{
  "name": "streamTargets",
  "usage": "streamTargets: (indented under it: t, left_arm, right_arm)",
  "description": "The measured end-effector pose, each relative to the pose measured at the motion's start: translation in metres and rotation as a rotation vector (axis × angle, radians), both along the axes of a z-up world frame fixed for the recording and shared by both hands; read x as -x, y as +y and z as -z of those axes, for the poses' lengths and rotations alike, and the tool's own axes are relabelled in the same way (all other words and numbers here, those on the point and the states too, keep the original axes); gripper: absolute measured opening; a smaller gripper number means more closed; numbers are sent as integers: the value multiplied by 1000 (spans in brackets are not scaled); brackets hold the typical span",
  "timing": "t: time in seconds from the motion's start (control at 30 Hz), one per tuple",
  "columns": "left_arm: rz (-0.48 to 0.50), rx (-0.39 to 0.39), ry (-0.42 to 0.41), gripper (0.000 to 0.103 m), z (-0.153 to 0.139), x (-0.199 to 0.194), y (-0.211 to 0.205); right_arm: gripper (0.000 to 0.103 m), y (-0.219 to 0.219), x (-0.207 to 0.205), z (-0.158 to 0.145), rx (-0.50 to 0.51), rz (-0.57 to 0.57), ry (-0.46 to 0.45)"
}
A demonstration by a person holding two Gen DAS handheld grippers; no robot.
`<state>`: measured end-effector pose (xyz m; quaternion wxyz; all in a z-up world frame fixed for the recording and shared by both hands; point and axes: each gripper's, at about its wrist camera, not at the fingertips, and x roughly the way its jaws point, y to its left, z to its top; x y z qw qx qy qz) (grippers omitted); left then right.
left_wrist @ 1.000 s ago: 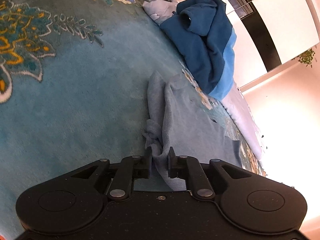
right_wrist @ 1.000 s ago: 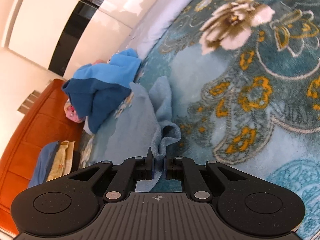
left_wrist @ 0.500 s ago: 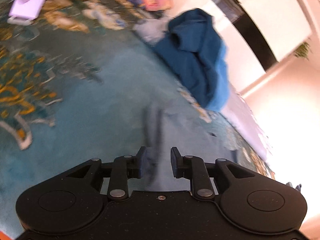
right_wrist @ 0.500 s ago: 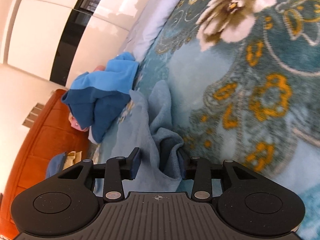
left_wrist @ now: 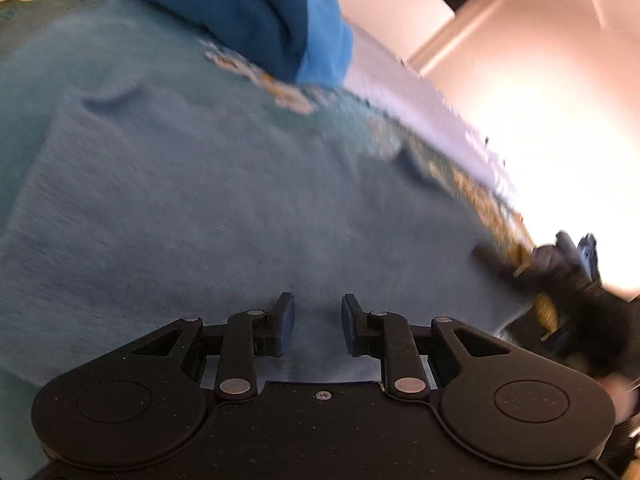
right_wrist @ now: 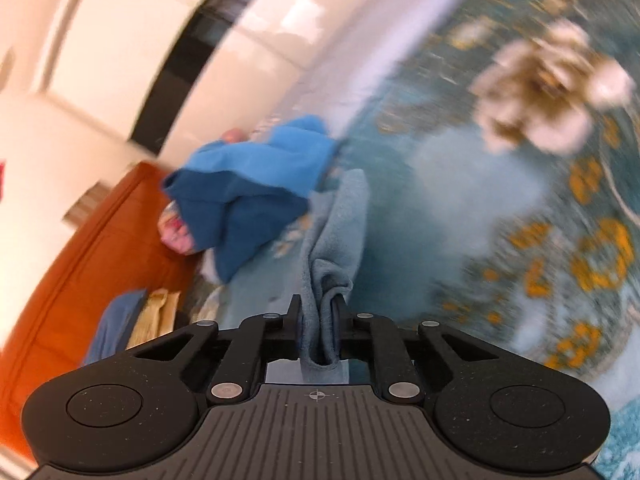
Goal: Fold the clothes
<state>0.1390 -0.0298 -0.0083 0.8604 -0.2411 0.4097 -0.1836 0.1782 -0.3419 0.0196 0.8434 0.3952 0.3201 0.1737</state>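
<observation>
Grey-blue cloth [left_wrist: 224,208] spread over the floral blanket [right_wrist: 560,240], broad and fairly flat under the left gripper [left_wrist: 316,330], whose jaws stand apart on nothing. Bunched far edge clamped in the right gripper [right_wrist: 318,330], fabric wadded between closed jaws. Probably mid-fold: best carried low and level, edge kept taut, laid square on the flat part, then smoothed before letting go. Blue pile [right_wrist: 248,196] beyond, well apart; worth keeping clear of it.
</observation>
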Motion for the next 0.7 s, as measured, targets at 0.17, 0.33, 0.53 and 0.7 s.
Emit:
streamTargets:
  t: [0.17, 0.33, 0.53, 0.7]
  left_arm:
    - [-80, 105, -37, 26, -11, 16, 42]
    - [-238, 159, -66, 29, -16, 40, 112]
    - [-391, 181, -85, 33, -17, 70, 170]
    - [-434, 197, -60, 34, -12, 83, 189]
  right_arm:
    - [9, 41, -6, -51, 129, -120, -118]
    - [6, 101, -15, -71, 187, -279, -164]
    - [5, 182, -15, -49, 221, -481, -101]
    - [5, 246, -15, -28, 259, -641, -41]
